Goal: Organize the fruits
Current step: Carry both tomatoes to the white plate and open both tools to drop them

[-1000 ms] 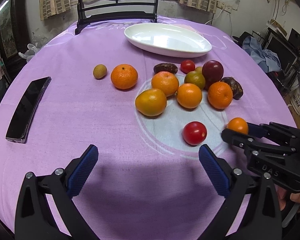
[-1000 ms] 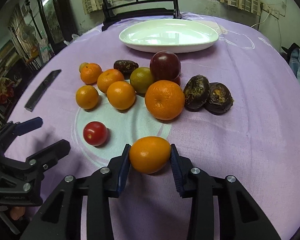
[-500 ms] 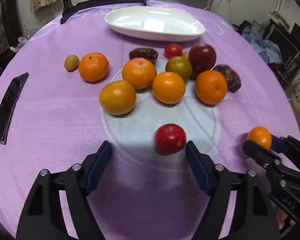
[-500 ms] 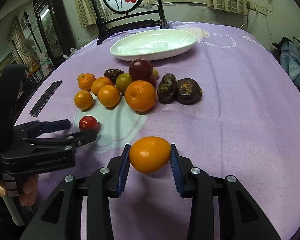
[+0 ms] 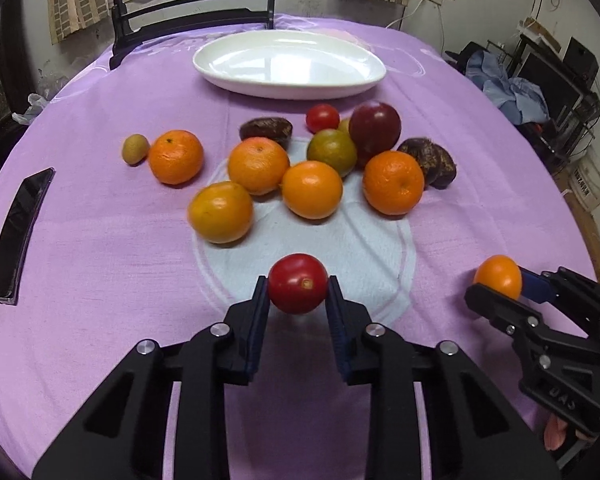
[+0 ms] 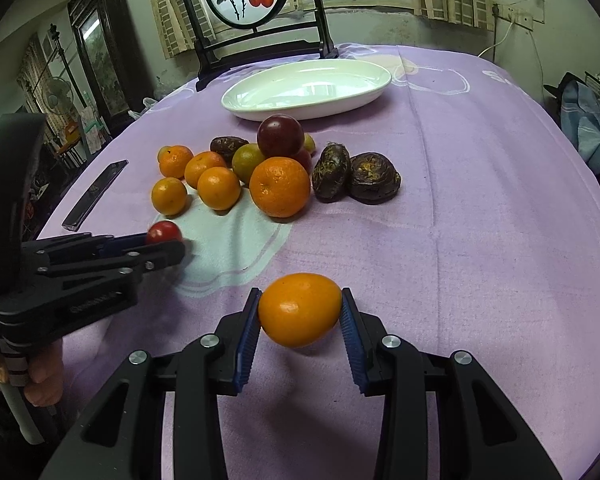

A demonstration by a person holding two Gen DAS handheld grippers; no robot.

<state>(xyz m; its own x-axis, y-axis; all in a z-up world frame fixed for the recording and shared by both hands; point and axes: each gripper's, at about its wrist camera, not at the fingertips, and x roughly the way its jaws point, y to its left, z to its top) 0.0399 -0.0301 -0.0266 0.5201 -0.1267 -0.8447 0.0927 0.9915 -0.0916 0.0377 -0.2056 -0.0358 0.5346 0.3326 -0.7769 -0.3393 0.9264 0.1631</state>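
left wrist view: the left gripper (image 5: 298,304) pinches a red tomato (image 5: 298,283) between its blue pads, one pad on each flank, the fruit sitting at the very tips. it points steeply down at the purple-clothed bench (image 5: 100,260), so the tomato is low over the pale round print in the cloth. the white oval dish (image 5: 288,65) lies straight ahead and well apart, at the far side of the bench, its long axis running across the view; between gripper and dish sits the cluster of mandarins (image 5: 312,189), a dark plum (image 5: 375,127), a green citrus (image 5: 332,151) and dark wrinkled fruits (image 5: 428,157). if the dish is the goal, as i judge it, the carry has to go forward and over that cluster. at the right edge the right gripper (image 5: 496,290) holds a small orange fruit (image 5: 498,276). right wrist view: the right gripper (image 6: 300,314) is clamped on that orange fruit (image 6: 299,309), an oval kumquat-like one whose long axis spans pad to pad, held low over the cloth and angled downward. the dish (image 6: 306,89) lies ahead and slightly left, beyond the plum (image 6: 280,135) and the big mandarin (image 6: 279,186). the left gripper (image 6: 168,242) shows at left with the tomato (image 6: 163,232) at its tips; neither hand looks clearly nearer the dish. a black phone (image 6: 96,194) lies off to the left.
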